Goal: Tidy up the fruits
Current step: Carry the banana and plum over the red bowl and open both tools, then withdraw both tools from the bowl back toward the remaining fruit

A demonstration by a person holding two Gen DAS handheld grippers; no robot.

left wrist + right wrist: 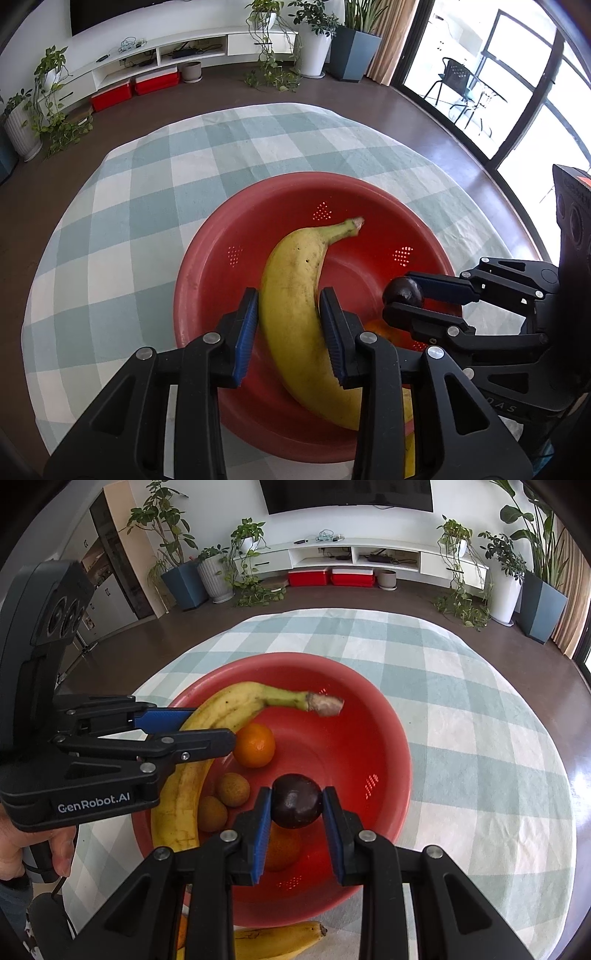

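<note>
two grippers hang over a red colander bowl (399,738) on a table with a pale green checked cloth (480,738), each carrying a fruit; i am at the step of setting them down inside.

my left gripper (288,328) has a long yellow banana (295,295) between its blue pads. in the left wrist view the banana runs from 5 o'clock up to its green stem at 12 o'clock of the bowl's hollow. the right pad touches the peel; on the left i see a thin gap, so the hold looks loose and i cannot tell whether it is truly clamped. i judge the banana is low in the bowl, though i cannot tell if it rests on the bottom.

my right gripper (297,805) is clenched on a small, dark, round fruit (295,800), both pads pressed to its sides. it hovers over the bowl's centre, apart from the fruit below.

already in the bowl, in the right wrist view: a mandarin (255,744) at 10 o'clock, two small brown fruits (232,789) at 8 o'clock, and another orange fruit (282,845) under the right fingers. a second banana (280,939) lies on the cloth at 6 o'clock, outside the bowl.

next, i judge, each gripper must release fully and lift straight away without dragging fruit.

both grippers tilt steeply downward, side by side; a hand (22,845) grips the left one's handle.
</note>
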